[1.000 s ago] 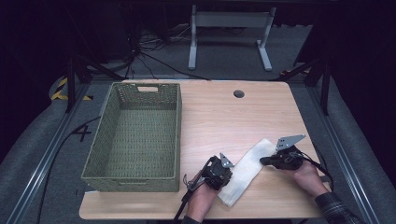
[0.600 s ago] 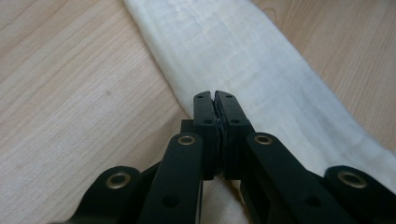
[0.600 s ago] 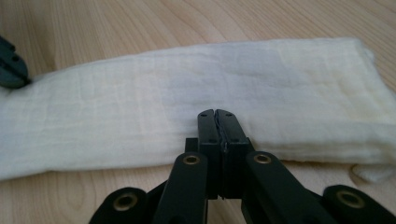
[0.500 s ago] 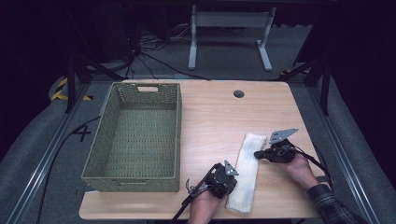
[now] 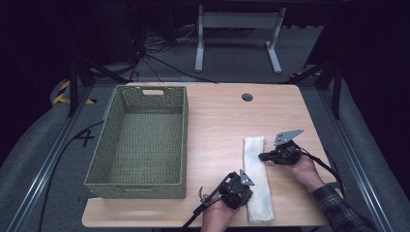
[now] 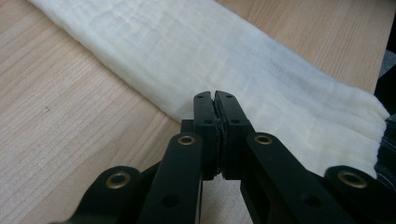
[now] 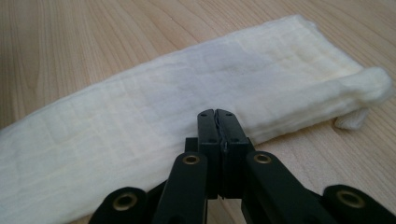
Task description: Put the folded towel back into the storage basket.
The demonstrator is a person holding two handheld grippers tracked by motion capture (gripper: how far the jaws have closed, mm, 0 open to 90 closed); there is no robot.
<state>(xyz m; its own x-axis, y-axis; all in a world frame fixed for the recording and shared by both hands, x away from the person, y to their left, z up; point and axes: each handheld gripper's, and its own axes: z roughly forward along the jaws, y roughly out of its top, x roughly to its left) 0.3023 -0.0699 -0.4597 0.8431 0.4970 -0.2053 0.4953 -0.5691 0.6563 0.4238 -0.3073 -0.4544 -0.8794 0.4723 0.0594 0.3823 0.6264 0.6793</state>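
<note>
Cloth (image 5: pixel 256 179) folded into a long narrow strip lies on the desk (image 5: pixel 217 121), to the right of the green basket (image 5: pixel 140 140) and well apart from it, running front to back. It looks soft, light and limp, layered from folding, so it will sag and may unfold if you lift it by one layer; take hold across the full thickness at an end or at the long edge. Your left gripper (image 6: pixel 215 100) sits at the strip's left edge near its front end, fingers pressed together with nothing between them. Your right gripper (image 7: pixel 218 116) is at the strip's right edge, farther from the front, fingers likewise closed and empty. Compared with a second ago, the strip has turned from a slant to lie straight, parallel to the basket's side, and your right hand has shifted with it.
</note>
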